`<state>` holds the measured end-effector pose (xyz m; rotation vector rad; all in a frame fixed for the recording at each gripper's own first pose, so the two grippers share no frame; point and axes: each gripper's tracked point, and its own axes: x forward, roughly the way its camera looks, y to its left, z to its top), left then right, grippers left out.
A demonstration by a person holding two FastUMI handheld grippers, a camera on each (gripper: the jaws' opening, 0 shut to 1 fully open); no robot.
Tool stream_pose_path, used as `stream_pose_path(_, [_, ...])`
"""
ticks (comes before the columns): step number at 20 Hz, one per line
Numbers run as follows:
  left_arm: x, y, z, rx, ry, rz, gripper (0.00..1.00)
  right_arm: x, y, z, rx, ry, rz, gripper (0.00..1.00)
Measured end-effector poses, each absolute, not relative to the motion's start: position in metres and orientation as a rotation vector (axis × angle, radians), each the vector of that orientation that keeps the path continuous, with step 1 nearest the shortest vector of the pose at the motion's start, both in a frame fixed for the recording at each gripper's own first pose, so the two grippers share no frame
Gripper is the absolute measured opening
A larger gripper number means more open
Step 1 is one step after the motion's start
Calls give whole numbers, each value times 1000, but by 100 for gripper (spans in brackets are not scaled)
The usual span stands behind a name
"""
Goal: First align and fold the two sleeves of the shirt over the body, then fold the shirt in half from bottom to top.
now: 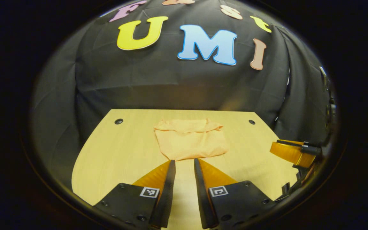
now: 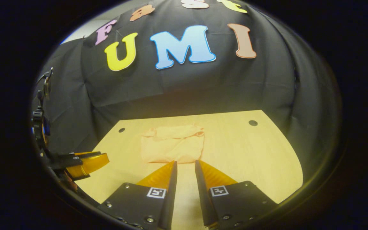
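The table spread across the lower half of both views, with the shirt lying at frame centre as a compact, already folded peach rectangle. Judging by that, only tidying remained: withdrawing gently would suit. Left tongs and right tongs stood slightly parted, holding nothing.

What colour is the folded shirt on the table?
Pale peach-orange, plain with no pattern; the shirt shows best in the left gripper view.

Your surface lies bare around the folded shirt at frame centre; black cloth wall closes the top.
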<state>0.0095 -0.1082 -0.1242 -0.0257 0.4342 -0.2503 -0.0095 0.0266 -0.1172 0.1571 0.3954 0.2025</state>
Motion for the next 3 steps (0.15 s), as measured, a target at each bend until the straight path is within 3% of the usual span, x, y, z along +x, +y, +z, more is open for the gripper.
stream_pose_path(3, [-8,-104,-129,-19,435,-253,42,-28,32,-120,145,396,209,36])
